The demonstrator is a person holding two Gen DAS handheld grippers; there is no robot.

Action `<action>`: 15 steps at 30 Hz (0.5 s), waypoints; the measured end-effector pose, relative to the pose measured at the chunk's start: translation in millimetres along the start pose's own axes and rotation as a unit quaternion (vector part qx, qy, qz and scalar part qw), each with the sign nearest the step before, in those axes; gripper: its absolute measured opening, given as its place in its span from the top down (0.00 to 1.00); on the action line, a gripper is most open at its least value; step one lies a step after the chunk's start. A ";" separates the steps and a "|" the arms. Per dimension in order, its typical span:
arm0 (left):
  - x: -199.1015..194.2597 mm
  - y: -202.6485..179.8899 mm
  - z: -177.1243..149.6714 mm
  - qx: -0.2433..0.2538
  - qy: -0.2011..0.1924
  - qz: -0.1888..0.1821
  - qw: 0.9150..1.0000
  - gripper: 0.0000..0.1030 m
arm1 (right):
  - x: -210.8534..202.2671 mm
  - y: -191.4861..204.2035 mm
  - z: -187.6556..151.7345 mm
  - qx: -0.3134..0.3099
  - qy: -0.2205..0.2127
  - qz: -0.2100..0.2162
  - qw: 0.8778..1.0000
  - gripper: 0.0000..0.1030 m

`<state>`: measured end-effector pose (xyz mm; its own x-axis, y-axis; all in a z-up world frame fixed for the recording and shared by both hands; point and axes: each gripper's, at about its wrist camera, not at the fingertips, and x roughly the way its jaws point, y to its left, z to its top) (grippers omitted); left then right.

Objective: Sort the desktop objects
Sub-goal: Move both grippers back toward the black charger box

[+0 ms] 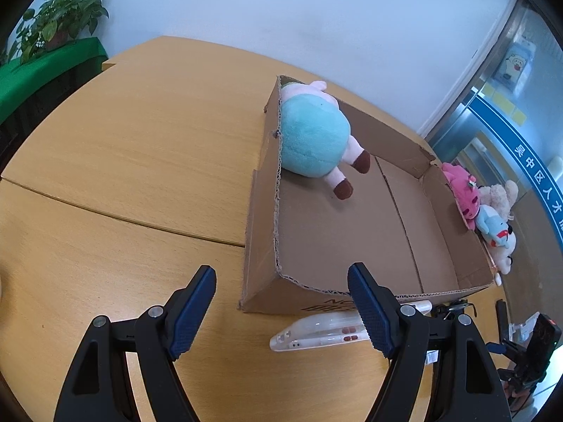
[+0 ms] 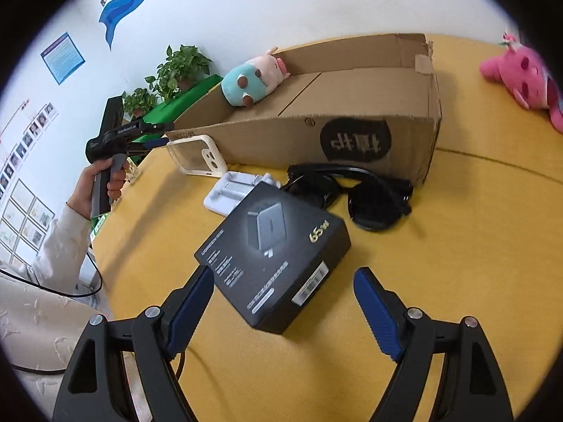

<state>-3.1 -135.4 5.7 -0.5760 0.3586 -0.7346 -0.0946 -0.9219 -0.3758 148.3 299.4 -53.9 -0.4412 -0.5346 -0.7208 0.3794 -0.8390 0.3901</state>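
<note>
In the right wrist view, the right gripper (image 2: 283,302) stands spread wide with nothing pinched; a black charger box (image 2: 272,256) lies on the wooden table (image 2: 457,246) with its near corner reaching in between the blue fingers (image 2: 378,313), no pad touching it. Just beyond the box lie a white holder (image 2: 230,193) and black sunglasses (image 2: 355,193), then a clear phone case (image 2: 197,154) leaning by the cardboard box (image 2: 316,137). Only this view shows the person's hand (image 2: 102,183) gripping the handle of the left gripper (image 2: 155,139) at the far left, and a pink plush (image 2: 520,77) on the table to the right of the carton.

The left wrist view shows the left gripper spread and empty over bare tabletop, the phone case lying just ahead of its right finger against the carton's near wall. It alone looks down into the carton: a teal-and-pink plush pig (image 1: 316,137) lies in the far left corner, the remaining floor bare. Past the far wall, more plush toys (image 1: 489,211) are heaped.
</note>
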 end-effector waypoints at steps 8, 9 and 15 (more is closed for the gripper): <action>-59.0 -39.0 -23.2 0.021 -0.087 0.000 0.996 0.27 | 8.9 -1.3 4.0 0.005 -0.011 0.021 1.000 0.20; -57.5 -53.4 -30.0 0.040 -0.075 -0.018 0.996 0.26 | 8.7 -3.9 4.3 0.009 -0.014 0.026 1.000 0.20; 0.0 -135.3 -75.1 0.075 0.056 -0.218 0.971 0.25 | 23.5 -3.7 8.1 -0.013 0.002 0.038 0.999 0.20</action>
<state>70.6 0.3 14.1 -0.3635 0.7262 -0.5835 -0.4327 -0.6863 -0.5847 130.0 289.1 -67.6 -0.4076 -0.5963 -0.6916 0.4330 -0.7930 0.4286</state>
